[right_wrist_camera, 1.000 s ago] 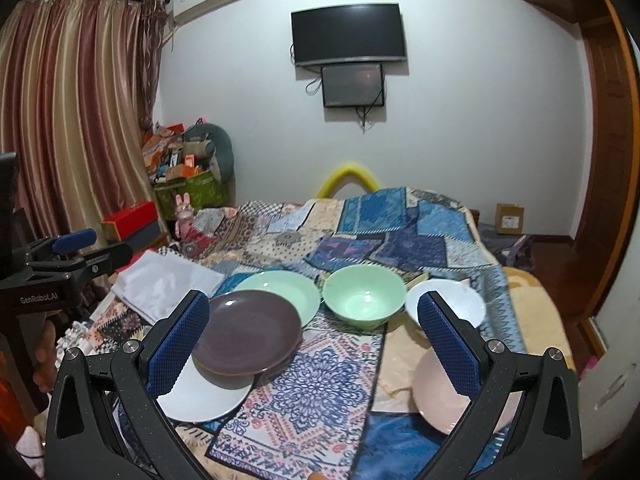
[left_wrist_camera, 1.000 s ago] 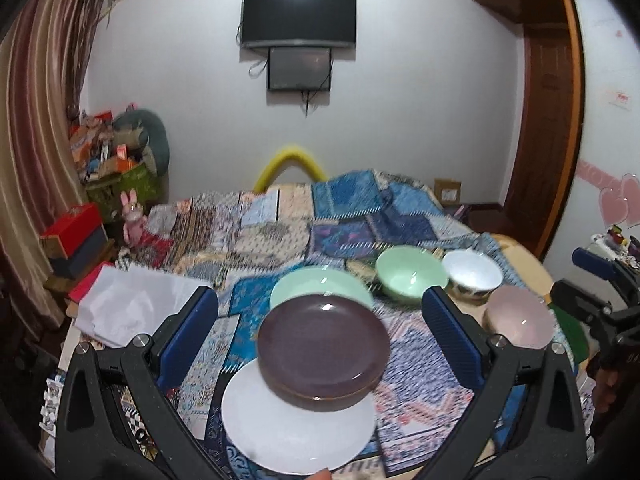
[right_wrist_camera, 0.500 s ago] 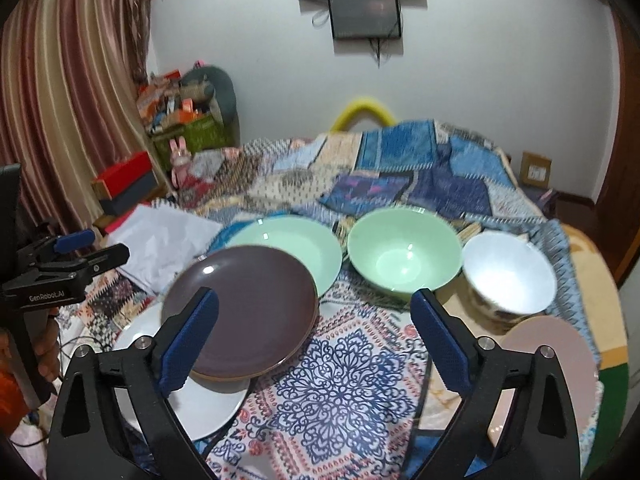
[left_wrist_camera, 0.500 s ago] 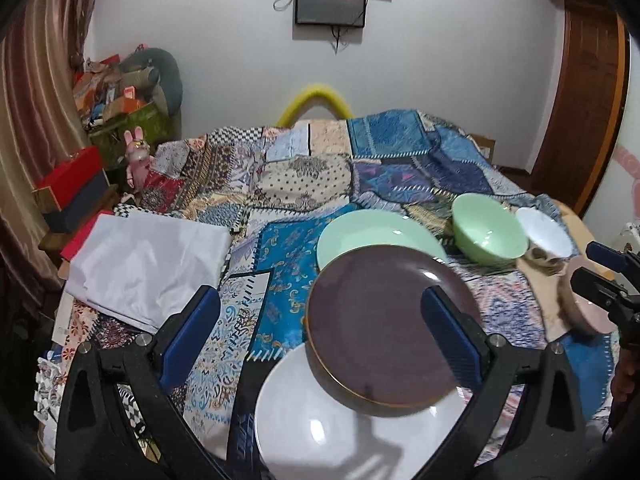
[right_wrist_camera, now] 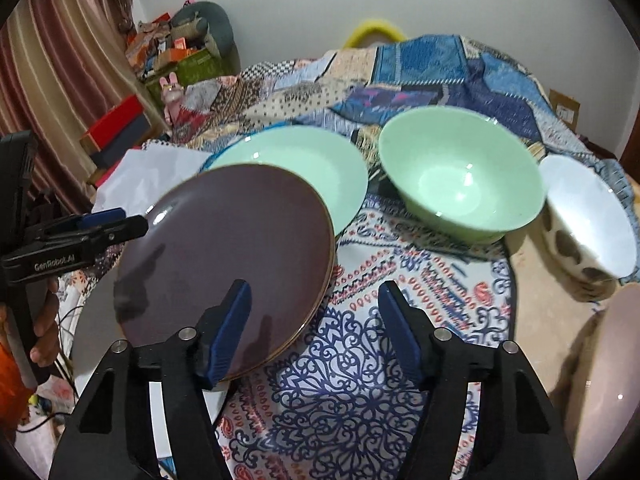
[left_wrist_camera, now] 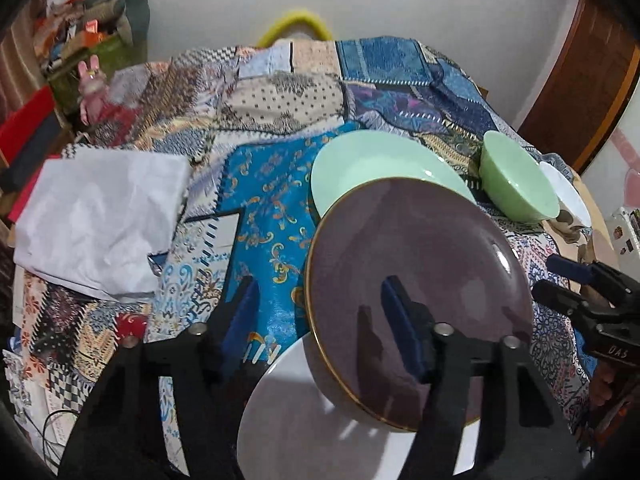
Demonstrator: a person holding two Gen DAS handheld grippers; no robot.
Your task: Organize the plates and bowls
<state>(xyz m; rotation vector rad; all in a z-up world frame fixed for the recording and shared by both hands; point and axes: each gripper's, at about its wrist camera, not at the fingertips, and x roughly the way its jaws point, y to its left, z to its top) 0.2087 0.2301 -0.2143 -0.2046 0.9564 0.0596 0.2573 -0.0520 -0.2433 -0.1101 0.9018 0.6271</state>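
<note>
A dark purple plate (left_wrist_camera: 416, 280) (right_wrist_camera: 228, 256) lies tilted on a white plate (left_wrist_camera: 304, 420) (right_wrist_camera: 96, 356), overlapping a pale green plate (left_wrist_camera: 380, 168) (right_wrist_camera: 312, 164). To the right stand a green bowl (left_wrist_camera: 516, 184) (right_wrist_camera: 456, 180), a white bowl (left_wrist_camera: 568, 196) (right_wrist_camera: 592, 216) and a pink plate (right_wrist_camera: 612, 380). My left gripper (left_wrist_camera: 320, 316) straddles the purple plate's left rim, jaws closing, pads not pressing. At the plate's right rim, my right gripper (right_wrist_camera: 314, 320) is closing too, with no grip.
A patchwork quilt (left_wrist_camera: 280, 92) covers the surface. Crumpled white paper (left_wrist_camera: 104, 216) lies at the left. A red box (right_wrist_camera: 116, 124), a pink bunny toy (right_wrist_camera: 172, 96) and piled clutter stand beyond the left edge. A hand (right_wrist_camera: 44, 328) holds the left tool.
Both grippers have come down and forward toward the purple plate, which now fills more of each view. Both pairs of jaws have narrowed from wide open.
</note>
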